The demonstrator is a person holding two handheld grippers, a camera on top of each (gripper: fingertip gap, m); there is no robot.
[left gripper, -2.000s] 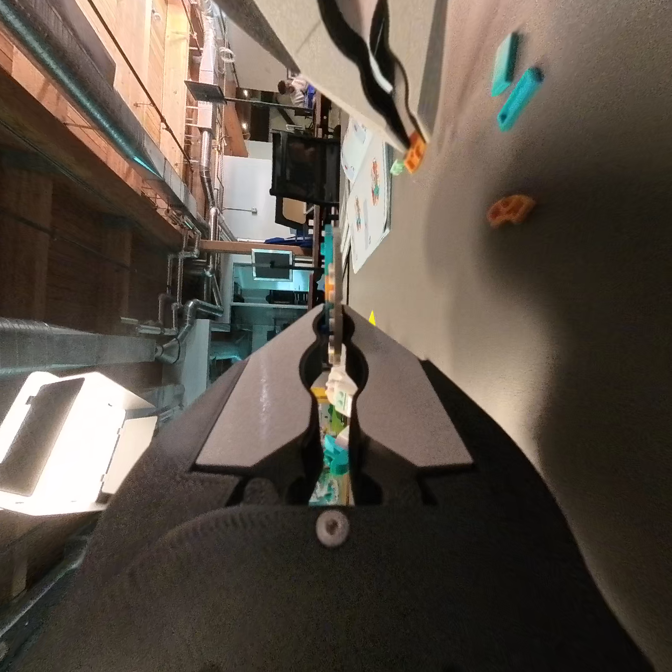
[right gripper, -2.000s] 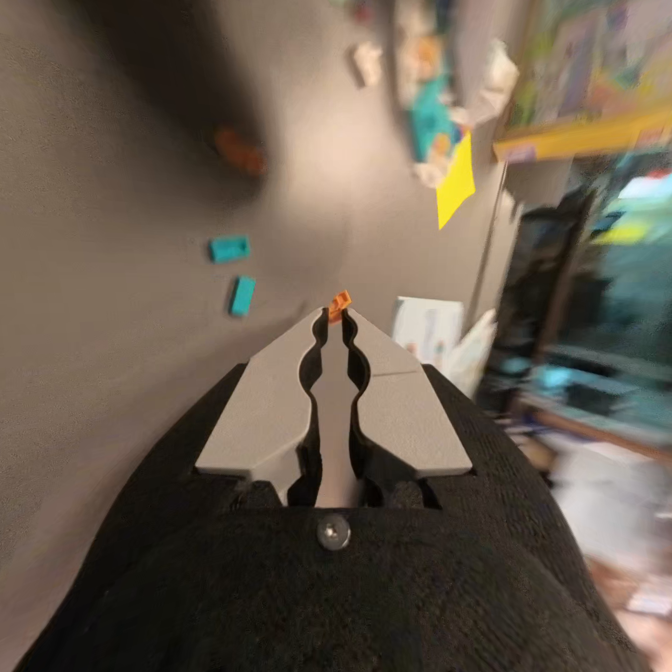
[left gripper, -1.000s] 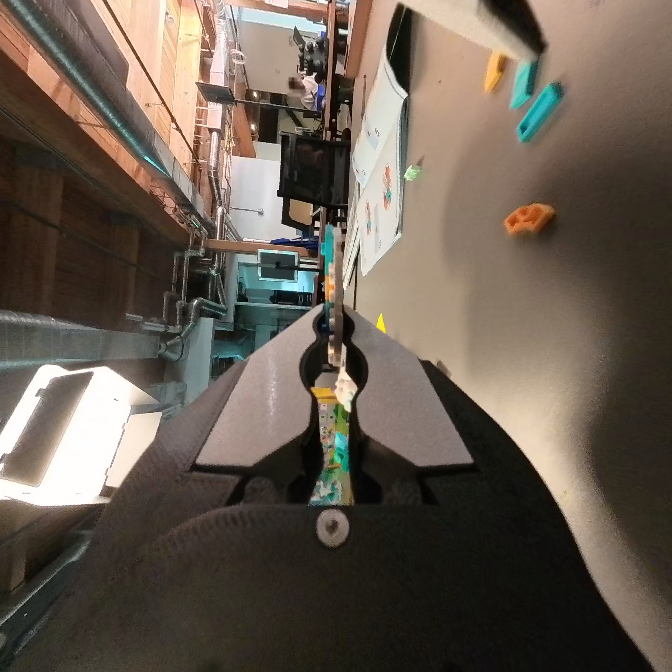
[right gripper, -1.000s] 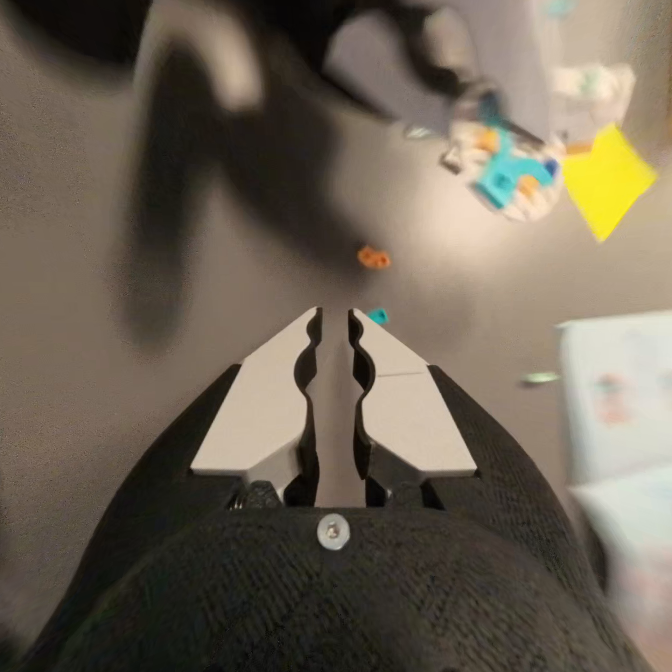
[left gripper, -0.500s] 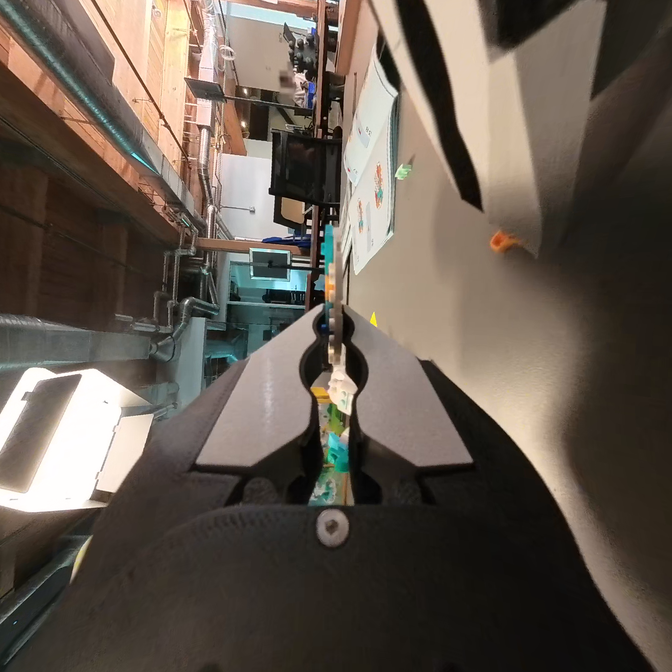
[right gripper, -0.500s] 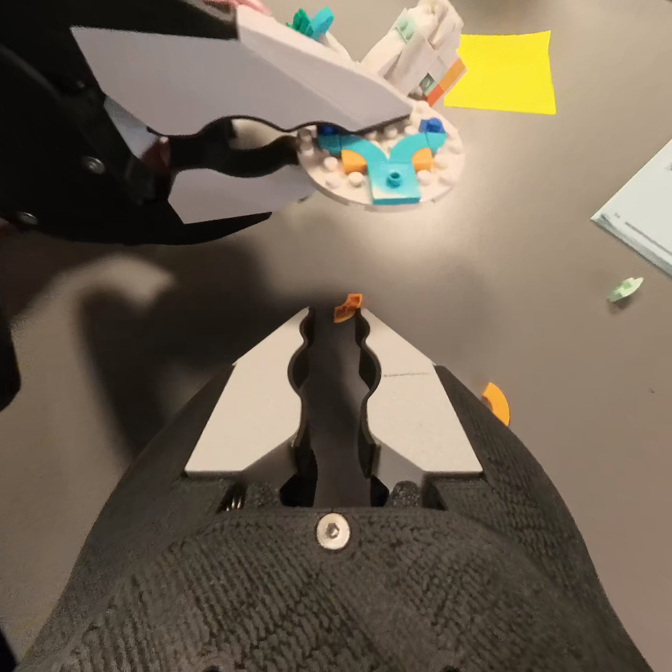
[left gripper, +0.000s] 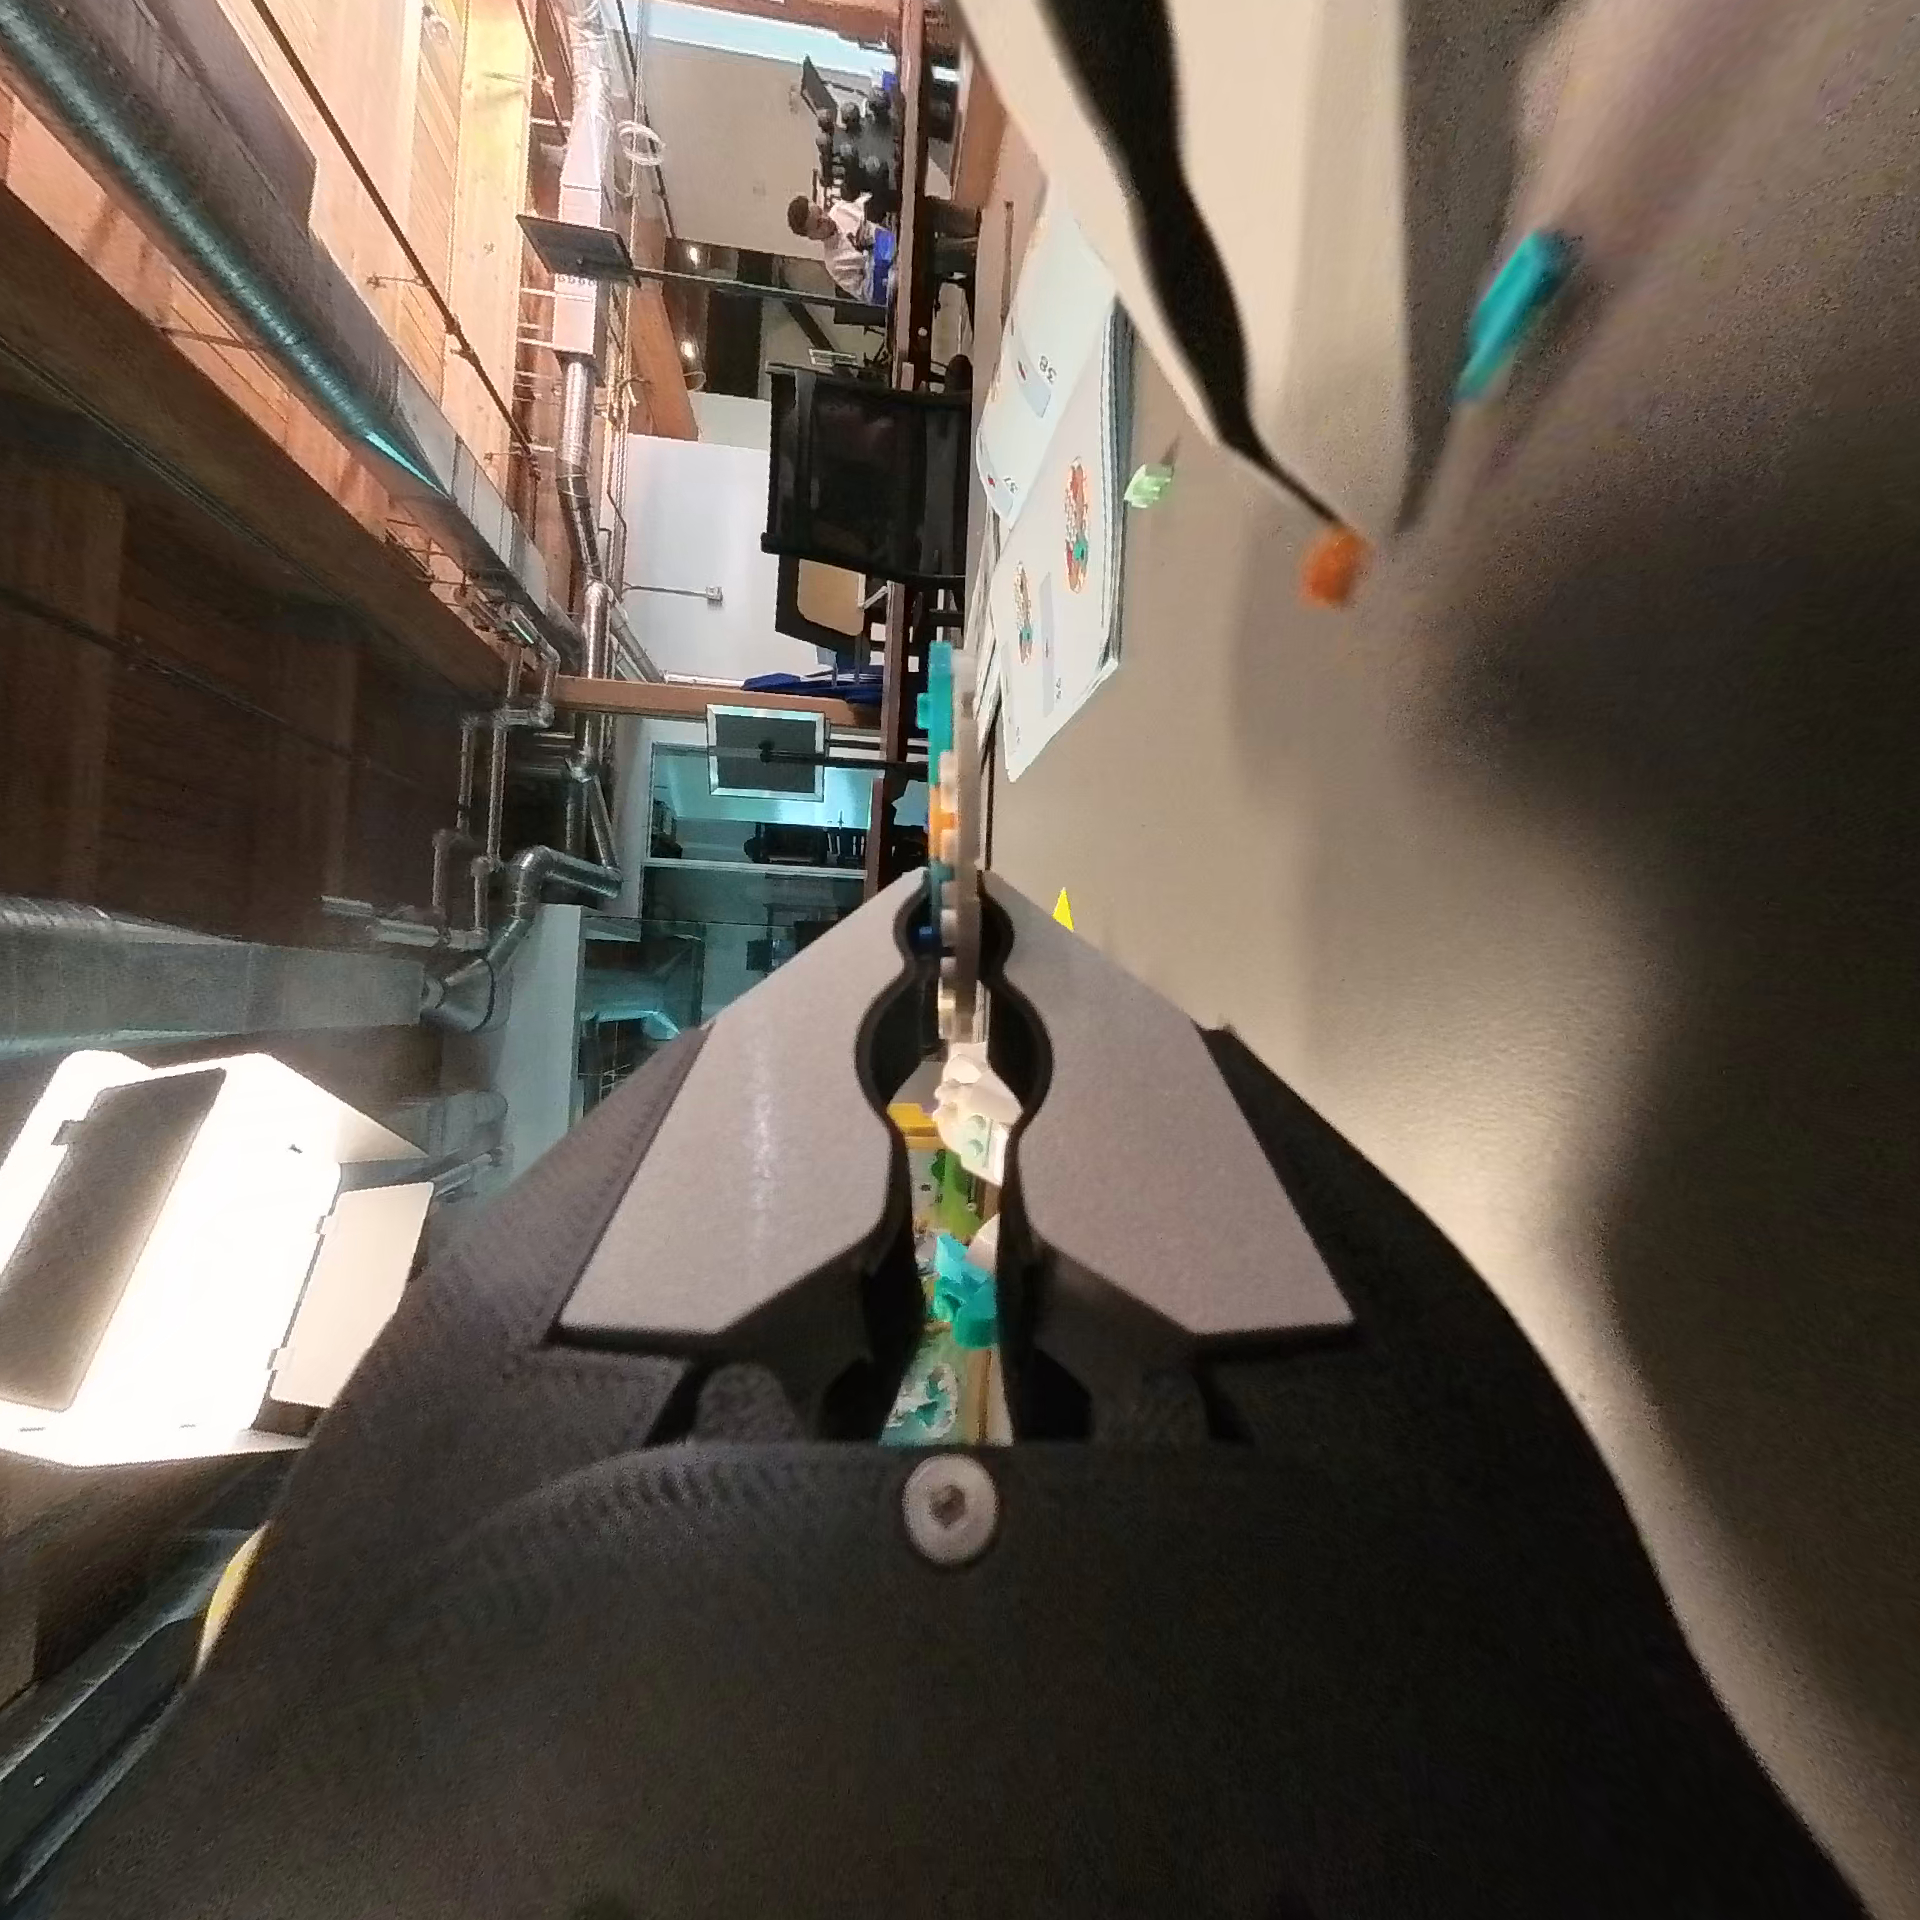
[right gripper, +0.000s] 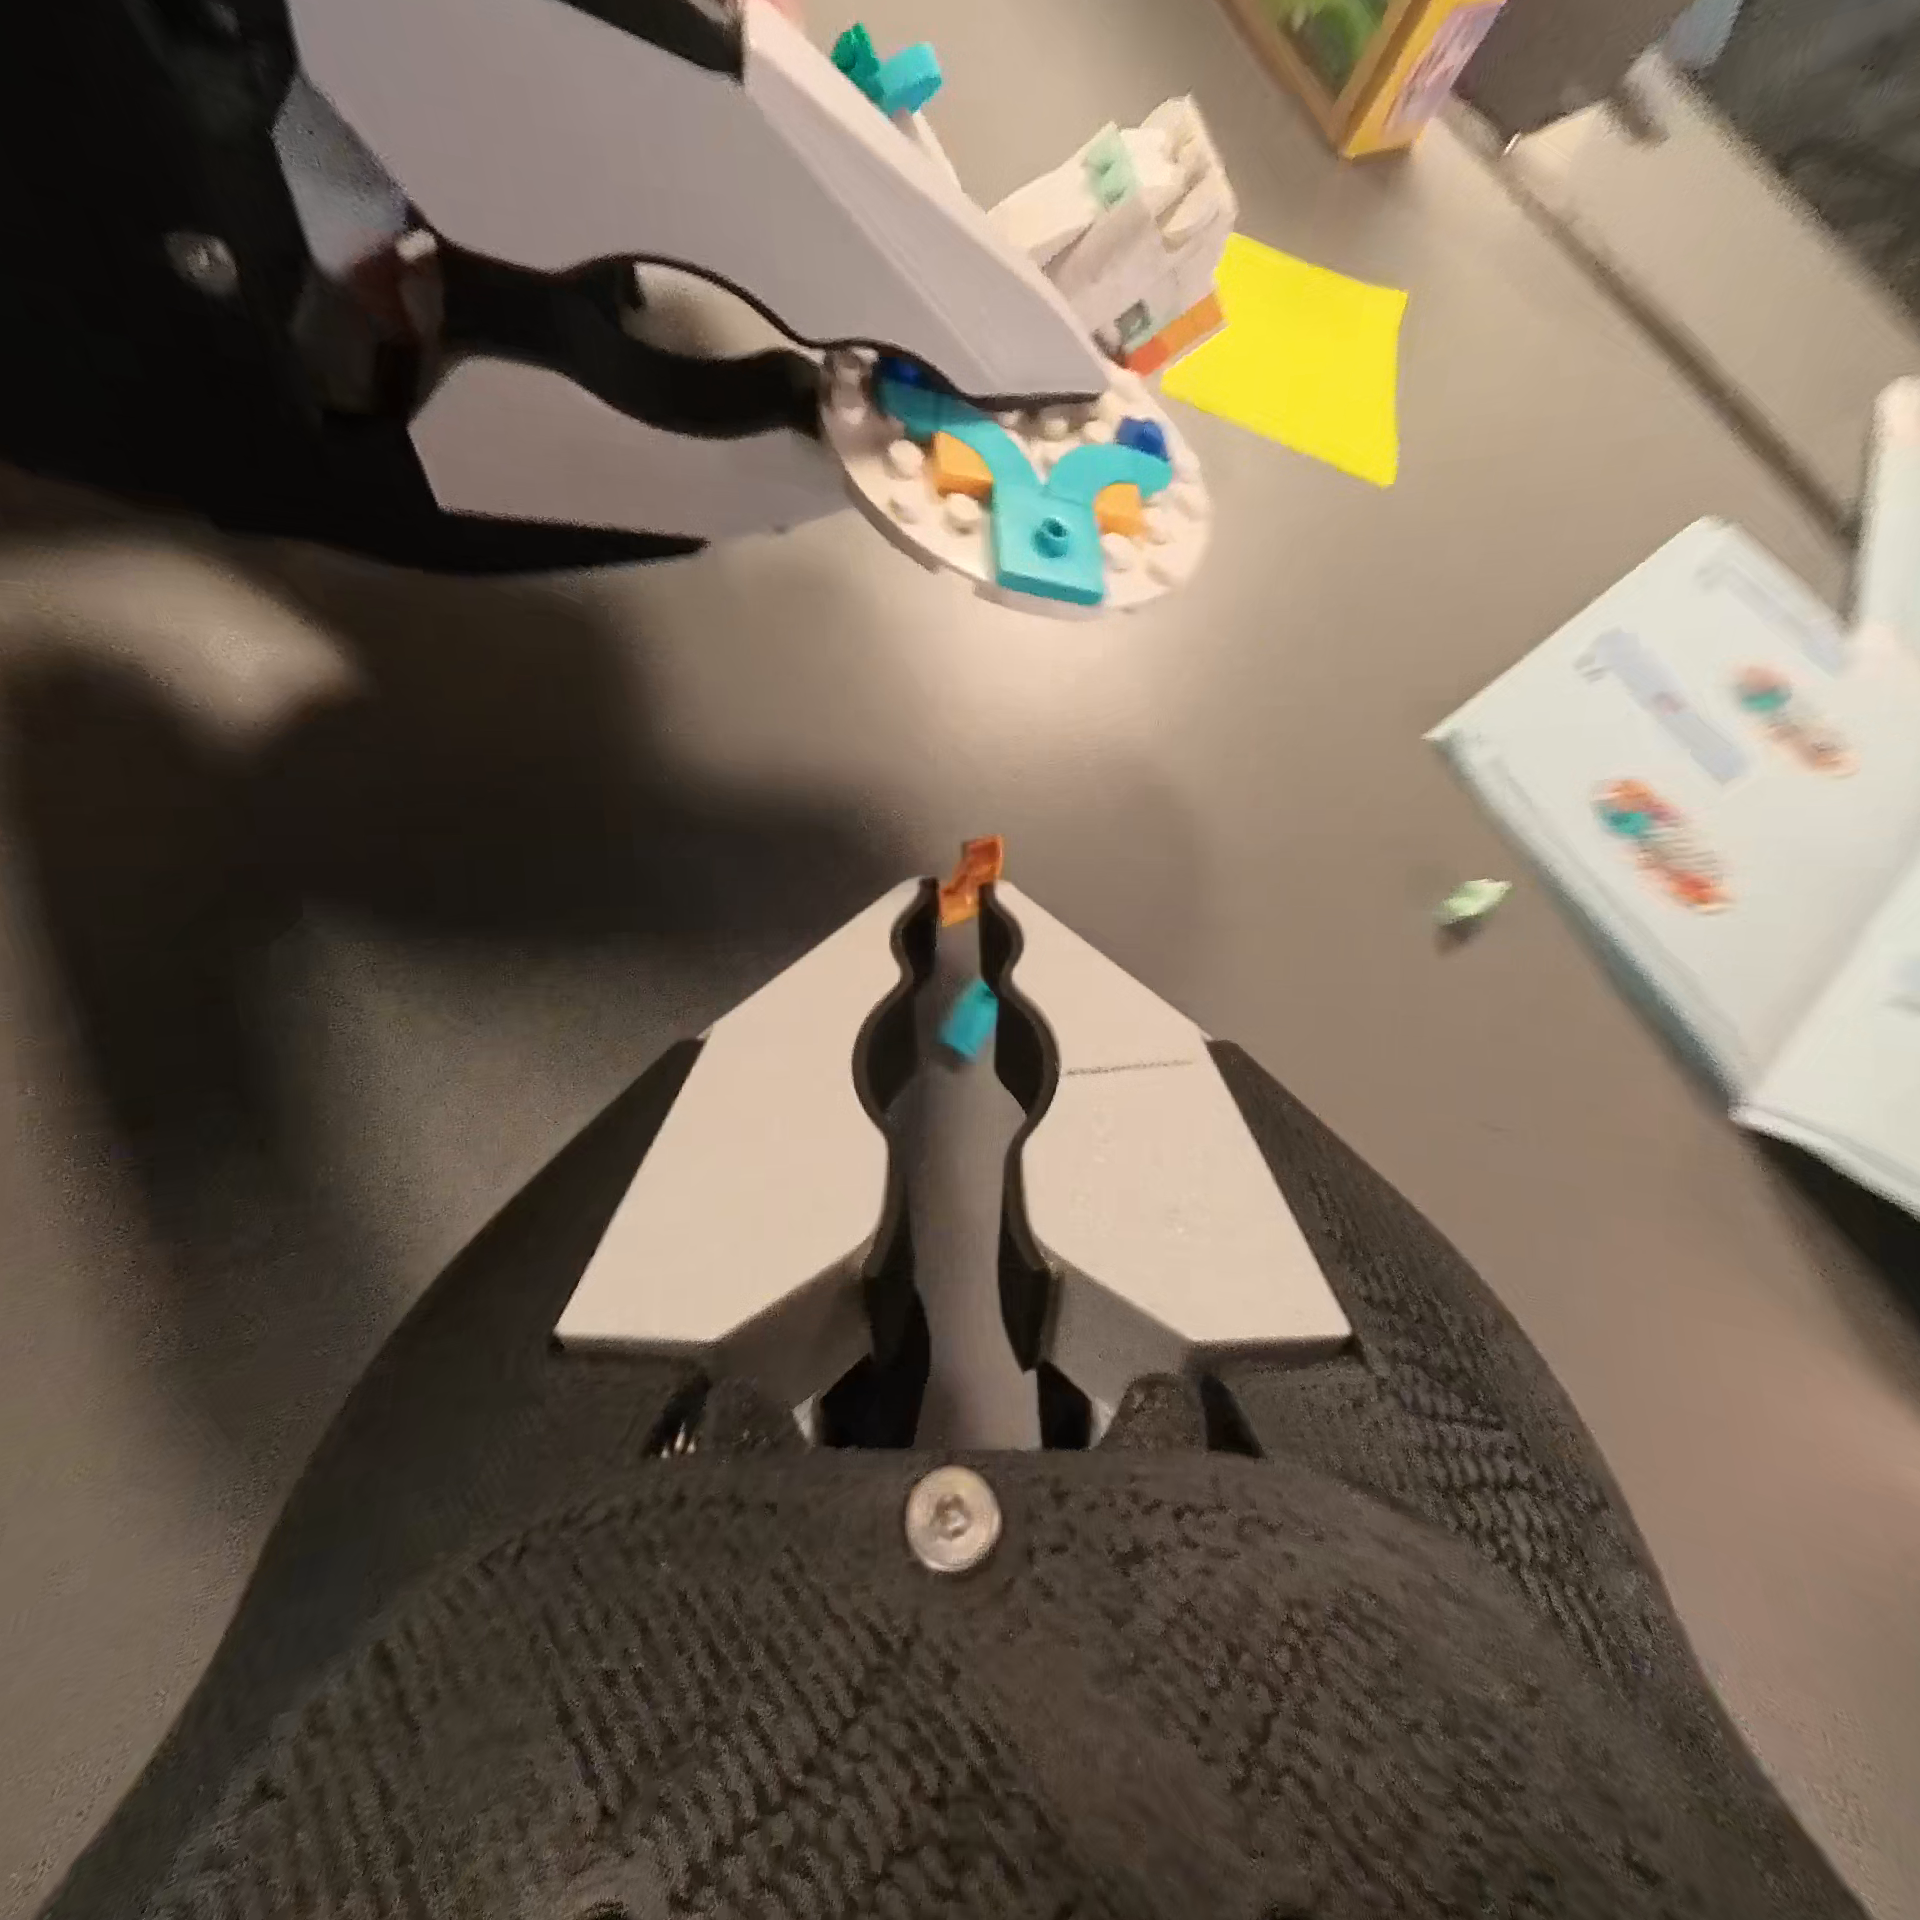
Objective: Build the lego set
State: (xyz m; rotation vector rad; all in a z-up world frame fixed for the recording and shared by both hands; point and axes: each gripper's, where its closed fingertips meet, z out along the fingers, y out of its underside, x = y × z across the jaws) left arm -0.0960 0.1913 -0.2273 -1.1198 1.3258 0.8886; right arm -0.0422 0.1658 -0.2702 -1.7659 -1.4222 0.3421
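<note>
**Two tools, two grips over the grey worktop**

The right tool (right gripper: pixel 961 894), nearly closed, pinches a small orange lego piece (right gripper: pixel 968 868) at its tips. The left tool (right gripper: pixel 940 442) is clamped on a round white studded lego plate (right gripper: pixel 1039 499) bearing teal and orange pieces, held above the grey worktop (right gripper: pixel 1195 935). Nearby lie a yellow paper square (right gripper: pixel 1299 384) and an open printed instruction booklet (right gripper: pixel 1714 831), its writing blurred.

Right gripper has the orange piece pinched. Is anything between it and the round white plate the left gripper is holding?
Nothing visible. The orange piece sits at the right gripper tips, apart from the round white plate clamped by the left gripper. Only bare grey table shows in the gap.
</note>
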